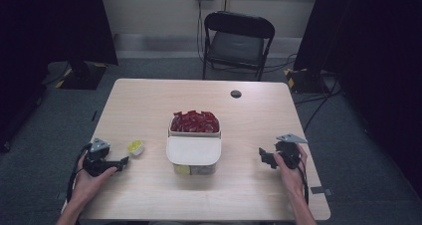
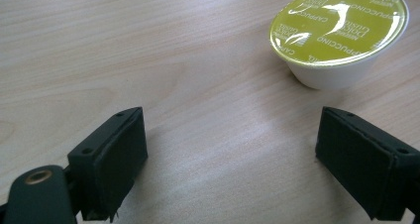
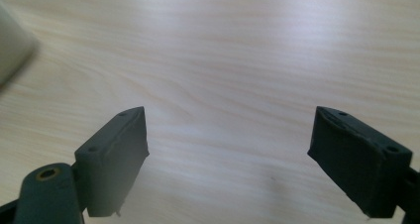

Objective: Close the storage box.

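My left gripper (image 1: 121,161) rests low on the table (image 1: 149,100) at its near left corner, jaws spread wide with nothing but bare wood between them. Just ahead of it stands the capsule (image 1: 135,146), a small white cup with a yellow-green foil lid, upright on the table and untouched; in my left gripper view the capsule (image 2: 339,35) sits beyond my right-hand jaw, clear of both pads, its lid printed with the word cappuccino. My right gripper (image 1: 263,157) is over the near right part of the table, pointing in toward the middle, well apart from the capsule. Its jaws stand wide too, and my right gripper view has only wood grain between them, a little blurred, with a pale blurred edge at the far upper left that I cannot identify. Between my two grippers, at the middle of the table, stands the box (image 1: 194,130), its far part heaped with red sachets (image 1: 194,121) and its near part covered by a white lid (image 1: 193,150); a bit of yellow-green shows through its front wall below the lid. Neither gripper touches the box.
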Demonstrator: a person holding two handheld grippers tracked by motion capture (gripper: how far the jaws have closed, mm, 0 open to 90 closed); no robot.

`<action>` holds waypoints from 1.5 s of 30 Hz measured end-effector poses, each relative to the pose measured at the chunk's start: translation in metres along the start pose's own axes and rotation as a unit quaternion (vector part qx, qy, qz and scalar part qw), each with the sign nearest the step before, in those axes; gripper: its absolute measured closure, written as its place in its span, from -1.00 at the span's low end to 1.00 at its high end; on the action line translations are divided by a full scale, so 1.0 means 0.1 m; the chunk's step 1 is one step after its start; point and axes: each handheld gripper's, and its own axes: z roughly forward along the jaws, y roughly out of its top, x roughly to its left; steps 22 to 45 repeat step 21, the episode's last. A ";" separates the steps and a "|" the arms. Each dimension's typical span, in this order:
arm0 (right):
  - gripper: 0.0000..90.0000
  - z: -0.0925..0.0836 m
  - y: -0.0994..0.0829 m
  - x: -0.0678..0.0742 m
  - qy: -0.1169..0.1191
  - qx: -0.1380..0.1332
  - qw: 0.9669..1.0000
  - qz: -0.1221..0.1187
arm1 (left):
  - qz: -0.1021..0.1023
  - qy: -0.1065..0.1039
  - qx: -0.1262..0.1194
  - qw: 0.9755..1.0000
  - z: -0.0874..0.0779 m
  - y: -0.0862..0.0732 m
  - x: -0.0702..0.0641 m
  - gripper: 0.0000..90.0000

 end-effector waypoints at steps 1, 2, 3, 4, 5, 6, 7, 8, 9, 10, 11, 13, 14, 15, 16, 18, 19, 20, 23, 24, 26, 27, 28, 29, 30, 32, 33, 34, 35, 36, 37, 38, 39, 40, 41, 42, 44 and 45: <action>-0.68 0.02 -0.02 -0.03 0.000 0.009 1.000 0.004 | 0.000 0.000 0.000 1.000 0.00 0.00 0.00 -0.74; -0.68 0.04 -0.04 -0.05 -0.002 0.018 1.000 0.002 | 0.000 0.000 0.000 1.000 0.00 0.00 0.00 -0.74; -0.68 0.05 -0.04 -0.06 -0.007 0.021 1.000 -0.005 | 0.000 0.000 0.000 1.000 0.00 0.00 0.00 -0.74; -0.68 0.05 -0.05 -0.07 -0.011 0.026 1.000 -0.007 | 0.000 0.000 0.000 1.000 0.00 0.00 0.00 -0.74; -0.68 0.06 -0.06 -0.08 -0.008 0.034 0.999 -0.006 | 0.002 0.000 0.001 1.000 0.00 0.00 0.00 -0.74; -0.68 0.07 -0.08 -0.08 -0.011 0.043 0.999 -0.008 | 0.002 0.000 0.001 1.000 0.00 0.00 0.00 -0.75; -0.72 0.11 -0.14 -0.08 -0.012 0.055 0.998 -0.012 | 0.002 0.000 0.001 1.000 0.00 0.01 0.00 -0.75; -0.73 0.13 -0.16 -0.08 -0.009 0.052 0.999 -0.006 | -0.001 -0.001 0.001 1.000 0.01 0.01 0.00 -0.76; -0.73 0.12 -0.18 -0.08 -0.011 0.045 0.999 -0.003 | 0.001 0.000 0.002 1.000 0.01 0.01 0.00 -0.76; -0.73 0.12 -0.18 -0.08 -0.011 0.045 0.999 -0.003 | 0.001 0.002 0.002 1.000 0.01 0.01 0.00 -0.76; -0.75 0.13 -0.19 -0.07 -0.013 0.038 0.999 0.000 | -0.002 0.003 0.001 1.000 0.02 0.01 -0.01 -0.76; -0.83 0.15 -0.22 -0.05 -0.021 0.023 0.999 0.006 | -0.002 0.003 0.000 1.000 0.02 0.02 -0.01 -0.77; -0.83 0.15 -0.22 -0.04 -0.022 0.023 0.999 0.007 | -0.001 0.002 0.000 1.000 0.02 0.02 -0.01 -0.77; -0.83 0.15 -0.22 -0.04 -0.023 0.023 0.999 0.007 | -0.001 0.002 0.000 1.000 0.03 0.02 -0.01 -0.77; -0.84 0.15 -0.22 -0.04 -0.024 0.024 0.999 0.008 | 0.000 0.002 0.002 1.000 0.03 0.02 0.00 -0.77; -0.84 0.15 -0.22 -0.04 -0.025 0.024 0.999 0.009 | 0.002 0.003 0.003 1.000 0.03 0.03 0.00 -0.78; -0.84 0.15 -0.22 -0.04 -0.025 0.023 0.999 0.010 | 0.000 0.002 0.003 1.000 0.04 0.03 0.00 -0.79; -0.85 0.15 -0.22 -0.04 -0.025 0.023 0.999 0.011 | 0.000 0.001 0.003 1.000 0.04 0.03 0.00 -0.79; -0.86 0.15 -0.22 -0.04 -0.025 0.024 0.999 0.011 | -0.001 0.001 0.002 1.000 0.04 0.03 0.00 -0.79; -0.86 0.15 -0.22 -0.04 -0.025 0.024 0.999 0.011 | -0.001 0.001 0.002 1.000 0.04 0.03 0.00 -0.79; -0.86 0.15 -0.22 -0.04 -0.025 0.024 0.999 0.011 | -0.001 0.001 0.002 1.000 0.04 0.03 0.00 -0.79; -0.86 0.15 -0.22 -0.04 -0.025 0.024 0.999 0.011 | -0.001 0.001 0.002 1.000 0.04 0.03 0.00 -0.79; -0.86 0.15 -0.22 -0.04 -0.025 0.024 0.999 0.011 | -0.001 0.001 0.002 1.000 0.04 0.03 0.00 -0.79; -0.86 0.15 -0.22 -0.04 -0.025 0.024 0.999 0.011 | -0.001 0.001 0.002 1.000 0.04 0.03 0.00 -0.79; -0.86 0.15 -0.22 -0.04 -0.025 0.024 0.999 0.011 | -0.001 0.001 0.002 1.000 0.04 0.03 0.00 -0.79; -0.86 0.15 -0.22 -0.04 -0.025 0.024 0.999 0.011 | -0.001 0.001 0.002 1.000 0.04 0.03 0.00 -0.79; -0.86 0.15 -0.22 -0.04 -0.025 0.024 0.999 0.011 | -0.001 0.001 0.002 1.000 0.04 0.03 0.00 -0.79; -0.86 0.15 -0.22 -0.04 -0.025 0.024 0.999 0.011 | -0.001 0.001 0.002 1.000 0.04 0.03 0.00 -0.79; -0.86 0.15 -0.22 -0.04 -0.025 0.024 0.999 0.011 | -0.001 0.001 0.002 1.000 0.04 0.03 0.00 -0.79; -0.86 0.15 -0.22 -0.04 -0.025 0.024 0.999 0.011 | -0.001 0.001 0.002 1.000 0.04 0.03 0.00 -0.79; -0.86 0.15 -0.22 -0.04 -0.025 0.024 0.999 0.011 | -0.001 0.001 0.002 1.000 0.04 0.03 0.00 -0.79; -0.86 0.15 -0.22 -0.04 -0.025 0.024 0.999 0.011 | -0.001 0.001 0.002 1.000 0.04 0.03 0.00 -0.79; -0.86 0.15 -0.22 -0.04 -0.025 0.024 0.999 0.011 | -0.001 0.001 0.002 1.000 0.04 0.03 0.00 -0.79; -0.86 0.15 -0.22 -0.04 -0.025 0.024 0.999 0.011 | -0.001 0.001 0.002 1.000 0.04 0.03 0.00 -0.79; -0.86 0.15 -0.22 -0.04 -0.025 0.024 0.999 0.011 | -0.001 0.001 0.002 1.000 0.04 0.03 0.00 -0.79; -0.86 0.15 -0.22 -0.04 -0.025 0.024 0.999 0.011 | -0.001 0.001 0.002 1.000 0.04 0.03 0.00 -0.79; -0.86 0.15 -0.22 -0.04 -0.025 0.024 0.999 0.011 | -0.001 0.001 0.002 1.000 0.04 0.03 0.00 -0.79; -0.86 0.15 -0.22 -0.04 -0.025 0.024 0.999 0.011 | -0.001 0.001 0.002 1.000 0.04 0.03 0.00 -0.79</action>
